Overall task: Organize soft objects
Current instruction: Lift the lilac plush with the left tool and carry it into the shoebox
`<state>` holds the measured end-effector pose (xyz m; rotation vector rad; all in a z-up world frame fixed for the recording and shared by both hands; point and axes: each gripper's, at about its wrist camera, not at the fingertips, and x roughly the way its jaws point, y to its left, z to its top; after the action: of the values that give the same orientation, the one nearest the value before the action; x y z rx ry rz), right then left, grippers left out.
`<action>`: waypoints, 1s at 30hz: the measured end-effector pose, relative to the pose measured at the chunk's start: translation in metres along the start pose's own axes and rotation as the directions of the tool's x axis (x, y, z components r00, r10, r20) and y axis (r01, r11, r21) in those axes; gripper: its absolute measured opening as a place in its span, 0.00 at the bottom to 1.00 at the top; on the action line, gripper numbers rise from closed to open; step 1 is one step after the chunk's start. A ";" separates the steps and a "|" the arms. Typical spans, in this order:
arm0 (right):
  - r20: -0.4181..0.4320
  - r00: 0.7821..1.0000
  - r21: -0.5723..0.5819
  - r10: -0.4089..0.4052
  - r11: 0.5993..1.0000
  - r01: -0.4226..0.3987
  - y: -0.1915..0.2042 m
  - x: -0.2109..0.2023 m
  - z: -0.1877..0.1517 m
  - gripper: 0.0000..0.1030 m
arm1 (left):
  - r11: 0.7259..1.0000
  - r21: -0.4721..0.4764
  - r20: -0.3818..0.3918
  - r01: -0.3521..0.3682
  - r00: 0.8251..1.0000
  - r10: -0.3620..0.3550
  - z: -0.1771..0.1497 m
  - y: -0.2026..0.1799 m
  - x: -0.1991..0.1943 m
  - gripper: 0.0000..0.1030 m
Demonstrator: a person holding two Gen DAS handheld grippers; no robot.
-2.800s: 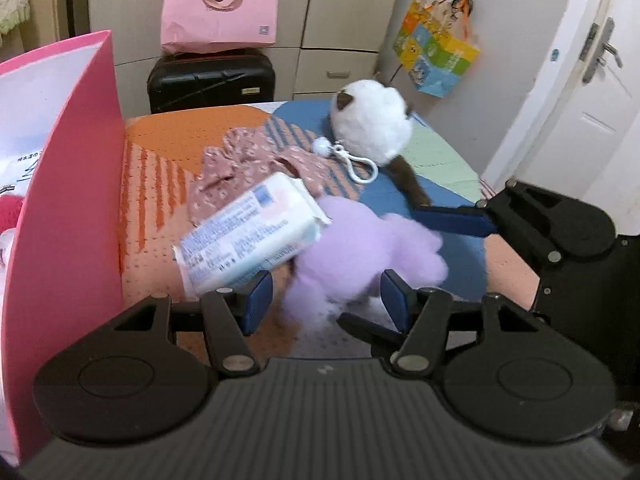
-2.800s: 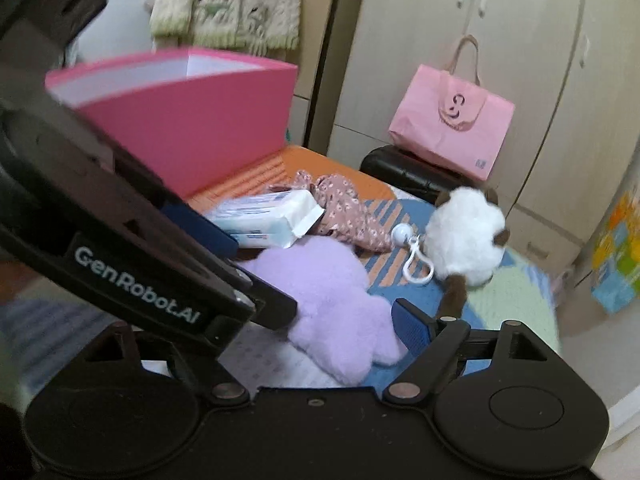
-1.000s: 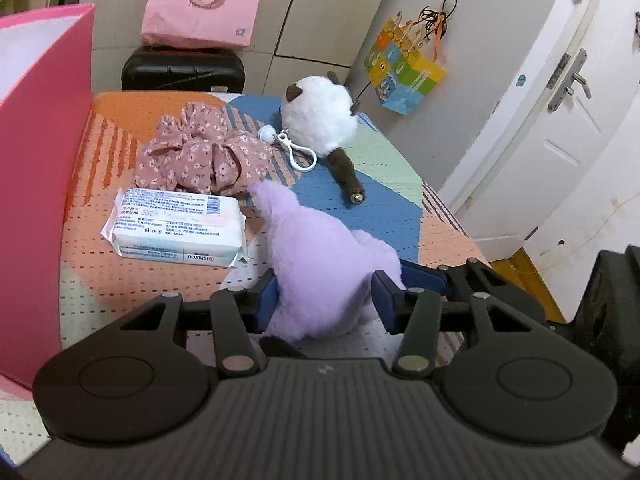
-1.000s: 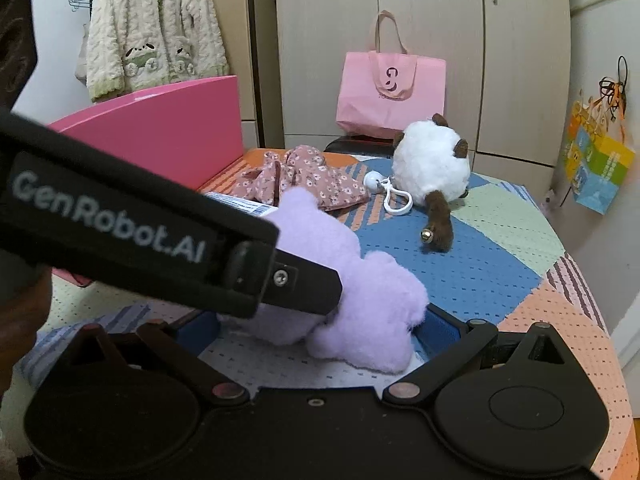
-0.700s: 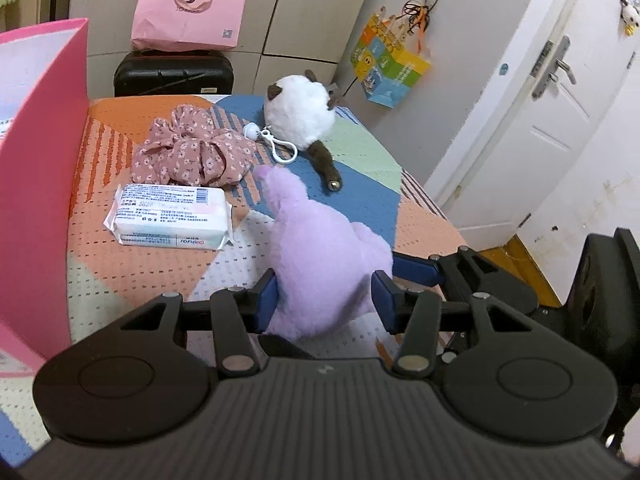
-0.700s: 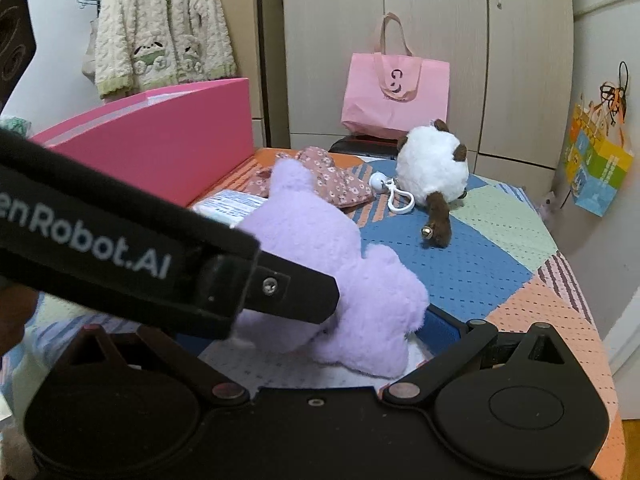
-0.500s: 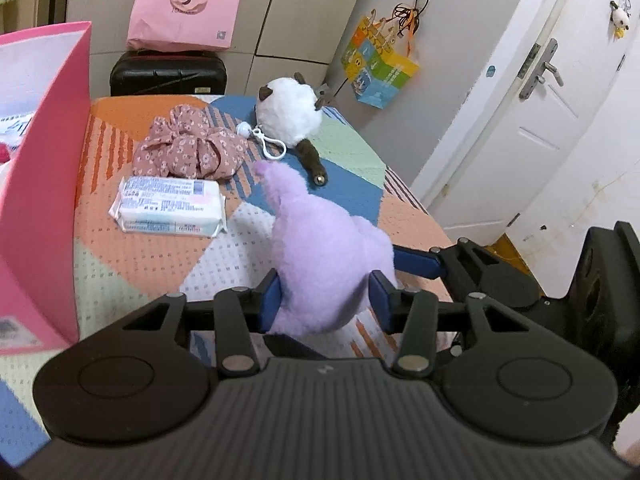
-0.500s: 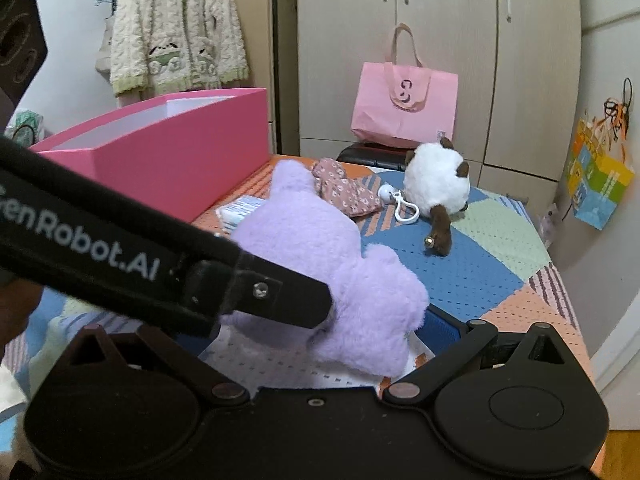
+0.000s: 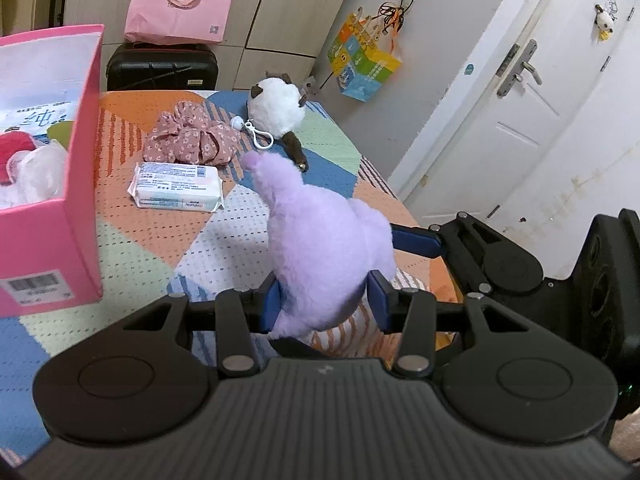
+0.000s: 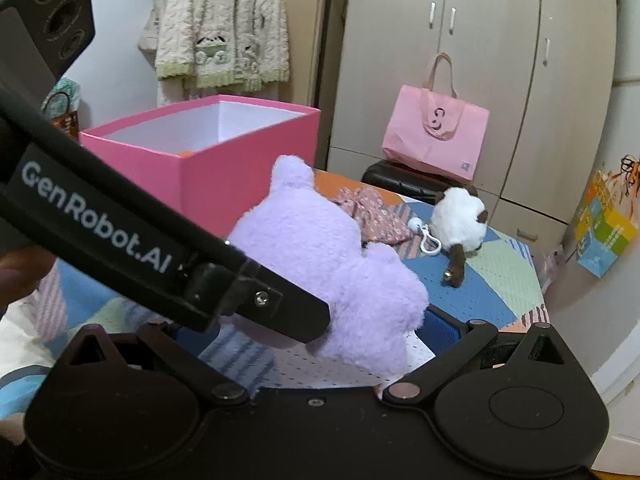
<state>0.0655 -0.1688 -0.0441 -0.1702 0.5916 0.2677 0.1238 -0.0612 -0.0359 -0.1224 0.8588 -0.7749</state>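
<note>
A purple plush toy [image 9: 324, 248] hangs above the patchwork table [image 9: 160, 240], gripped from two sides. My left gripper [image 9: 326, 306] has its blue pads pressed into the toy's lower end, and its jaws are closing. My right gripper [image 10: 312, 332] comes in from the right; one of its fingers [image 9: 416, 240] presses the toy's side, the other is hidden behind the left gripper. The open pink box [image 9: 80, 184] stands at the left with soft items inside. A tissue pack [image 9: 178, 192], a floral scrunchie [image 9: 188, 140] and a white plush keychain [image 9: 276, 106] lie on the table beyond.
A black suitcase [image 9: 160, 68] with a pink tote bag [image 9: 180, 0] on top stands behind the table, against the wardrobe. A white door [image 9: 520, 120] is at the right, past the table's rounded edge. A cream cardigan [image 10: 224, 32] hangs behind the box.
Both grippers have risen and pulled back with the purple plush, which has left the table. The left jaws have narrowed on it. The box's inside has come into view.
</note>
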 end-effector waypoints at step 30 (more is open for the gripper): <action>0.083 0.946 -0.080 0.314 0.948 -0.308 0.085 0.009 0.118 1.00 | 0.991 -0.058 0.155 -0.119 0.980 0.127 0.032 0.073 -0.141 0.34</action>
<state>0.1093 -0.0582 0.0404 -0.1264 0.5136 0.6001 0.1310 0.0777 0.0464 -0.1705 0.7272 -0.6199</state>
